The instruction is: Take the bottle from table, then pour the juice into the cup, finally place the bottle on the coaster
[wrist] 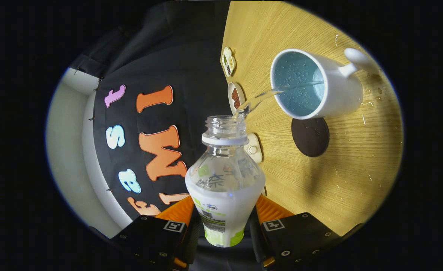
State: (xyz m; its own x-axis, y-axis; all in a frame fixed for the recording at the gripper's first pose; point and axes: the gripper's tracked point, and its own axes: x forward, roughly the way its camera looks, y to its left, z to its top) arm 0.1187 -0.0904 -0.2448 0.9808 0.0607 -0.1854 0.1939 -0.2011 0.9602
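Fingers [176, 210] clamp bottle [224, 188], cup [315, 84] beyond, coaster [310, 136] beside

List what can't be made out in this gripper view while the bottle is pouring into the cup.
- Lower part of the bottle, gripper view: hidden between the fingers of the gripper, which press on both its sides.
- Fill level in the cup: the tilted view and droplets on the inner wall leave it unclear.
- The small items along the table edge: too small to identify.
- The dark coaster: its top edge lies behind the cup.
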